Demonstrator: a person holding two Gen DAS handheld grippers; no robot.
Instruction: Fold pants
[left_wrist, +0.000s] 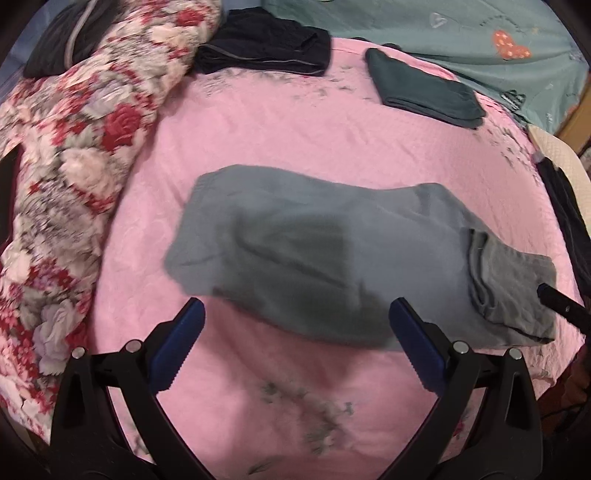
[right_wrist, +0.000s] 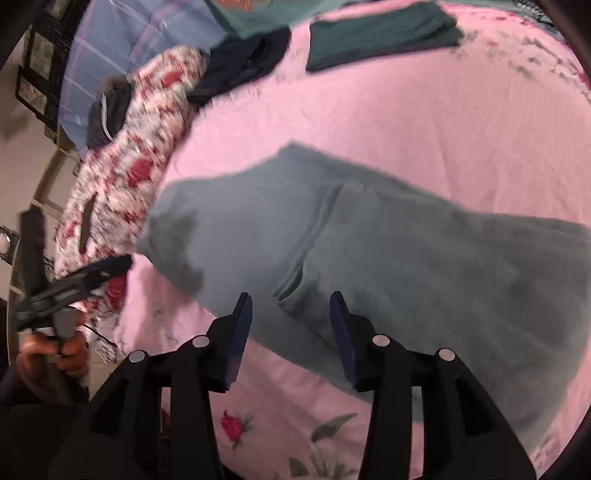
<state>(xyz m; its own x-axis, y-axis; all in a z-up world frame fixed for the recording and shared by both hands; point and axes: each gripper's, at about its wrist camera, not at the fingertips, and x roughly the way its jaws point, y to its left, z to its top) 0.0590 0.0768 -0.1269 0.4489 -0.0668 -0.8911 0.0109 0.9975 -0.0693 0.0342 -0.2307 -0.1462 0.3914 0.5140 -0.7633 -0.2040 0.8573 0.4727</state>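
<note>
Grey pants (left_wrist: 332, 254) lie folded in a long band across the pink bedspread (left_wrist: 295, 133); they also show in the right wrist view (right_wrist: 388, 251). My left gripper (left_wrist: 295, 314) is open and empty, hovering over the near edge of the pants. My right gripper (right_wrist: 291, 306) is open and empty, just above the pants' near edge by a seam. The right gripper's finger tip (left_wrist: 561, 302) pokes in at the right of the left wrist view. The left gripper (right_wrist: 74, 284), held in a hand, shows at the left of the right wrist view.
A floral quilt (left_wrist: 74, 177) is heaped along the left. A dark navy garment (left_wrist: 266, 48) and a folded dark green garment (left_wrist: 421, 88) lie at the far side. A teal sheet (left_wrist: 461, 37) lies beyond. Dark clothing (left_wrist: 565, 210) hangs at the right edge.
</note>
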